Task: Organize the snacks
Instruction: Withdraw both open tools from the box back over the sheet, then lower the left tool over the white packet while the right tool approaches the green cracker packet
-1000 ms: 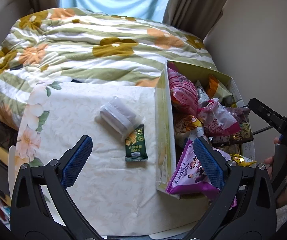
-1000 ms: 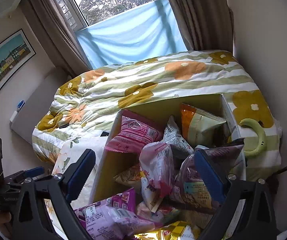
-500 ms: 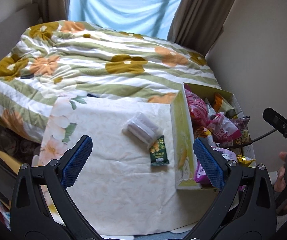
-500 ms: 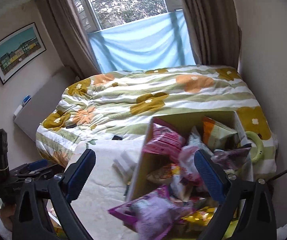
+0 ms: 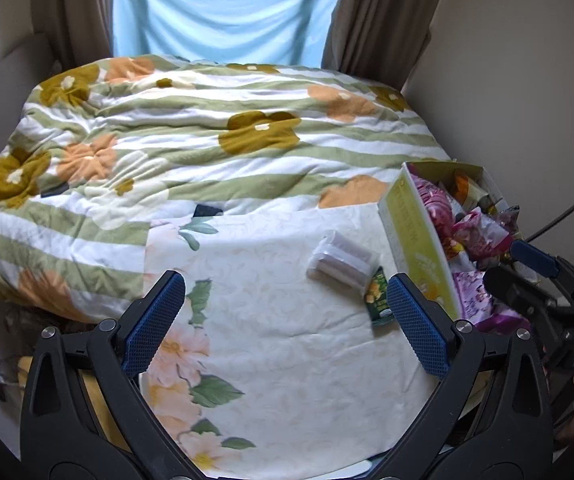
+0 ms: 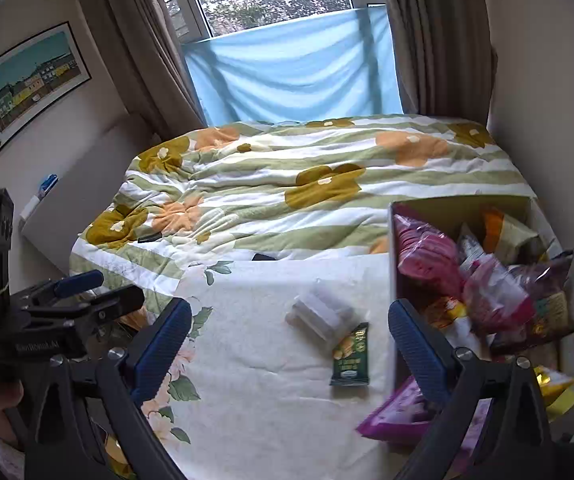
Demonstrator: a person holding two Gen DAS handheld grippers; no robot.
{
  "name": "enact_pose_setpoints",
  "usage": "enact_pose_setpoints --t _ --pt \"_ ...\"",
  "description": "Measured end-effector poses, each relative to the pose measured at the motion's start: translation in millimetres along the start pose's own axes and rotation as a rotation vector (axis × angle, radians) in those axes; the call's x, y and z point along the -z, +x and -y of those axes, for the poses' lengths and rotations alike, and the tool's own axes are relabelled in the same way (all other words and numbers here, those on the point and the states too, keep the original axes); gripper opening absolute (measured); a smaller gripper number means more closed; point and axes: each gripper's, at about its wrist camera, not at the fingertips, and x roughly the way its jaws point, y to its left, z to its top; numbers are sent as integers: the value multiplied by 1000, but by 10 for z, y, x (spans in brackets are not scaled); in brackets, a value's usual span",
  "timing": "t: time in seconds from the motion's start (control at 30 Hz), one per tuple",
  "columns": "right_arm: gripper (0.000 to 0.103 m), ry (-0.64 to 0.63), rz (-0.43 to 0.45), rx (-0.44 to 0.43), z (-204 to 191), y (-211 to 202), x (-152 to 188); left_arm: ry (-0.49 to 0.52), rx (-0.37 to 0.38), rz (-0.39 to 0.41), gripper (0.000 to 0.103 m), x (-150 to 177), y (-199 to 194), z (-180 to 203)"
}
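Observation:
A yellow-green cardboard box [image 5: 417, 232] [image 6: 393, 280] stuffed with pink, purple and orange snack bags stands on the right of a cream floral cloth [image 5: 287, 344] [image 6: 271, 368]. Left of the box lie a clear plastic-wrapped pack [image 5: 341, 260] [image 6: 321, 312] and a small dark green snack packet [image 5: 379, 300] [image 6: 350, 354]. A purple bag [image 6: 399, 420] hangs over the box's near end. My left gripper [image 5: 285, 320] hovers open over the cloth, holding nothing. My right gripper [image 6: 287, 344] is open too, above the packet and the box's left wall.
Behind the cloth spreads a rumpled green-striped duvet [image 5: 207, 140] with orange and mustard flowers. A window with blue fabric [image 6: 295, 72] and brown curtains is at the back. A framed picture [image 6: 27, 84] hangs on the left wall. The right wall runs close beside the box.
Both grippers have pulled back and swung left away from the box, so the cloth and the two loose snacks now sit more in the middle of each view. Both stayed open.

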Motion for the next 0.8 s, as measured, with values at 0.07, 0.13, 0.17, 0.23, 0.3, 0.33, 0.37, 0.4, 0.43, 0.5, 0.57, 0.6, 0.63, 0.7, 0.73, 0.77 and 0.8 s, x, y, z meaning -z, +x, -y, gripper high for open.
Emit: enact_pose_setpoints --t 0.07,0.13,0.17,0.23,0.3,0.33,0.37,0.4,0.43,0.5,0.57,0.6,0.63,0.7,0.73,0.77,0.8 --pt "98 3 -6 27 -117 101 52 20 14 -20 100 -58 96 -118" --pt "98 22 -25 53 -189 229 126 43 26 -40 100 -110 211 -188" --pt "98 32 -33 60 -208 285 150 61 33 -54 100 -135 293 -218" --pt "98 66 -45 69 -251 435 240 95 46 -81 100 -182 451 -254" --pt "98 96 -55 101 -274 578 328 135 57 -109 100 -214 631 -274" --pt "98 107 -62 123 -278 650 376 164 67 -128 100 -232 763 -273" --pt "98 121 -71 151 -272 742 441 187 75 -144 100 -241 873 -265" --pt "98 134 -80 167 -261 803 496 208 84 -161 100 -244 994 -251" --pt "98 155 -94 187 -235 891 571 226 95 -176 100 -240 1098 -229" --pt "98 191 -115 219 -183 1043 706 265 123 -208 100 -223 1324 -152" --pt "98 179 -106 285 -188 1142 815 308 153 -240 100 -189 1552 -29" --pt "98 161 -99 319 -196 1184 853 330 168 -255 100 -166 1664 48" --pt "98 149 -91 346 -208 1217 880 357 184 -276 100 -147 1791 139" --pt "98 120 -75 393 -242 1290 934 402 206 -308 100 -106 1990 305" --pt "98 109 -72 401 -258 1308 945 420 216 -321 100 -88 2069 381" --pt "98 97 -73 408 -279 1334 954 435 223 -330 100 -77 2126 434" --pt "98 84 -77 405 -293 1355 961 451 231 -335 100 -74 2164 495"
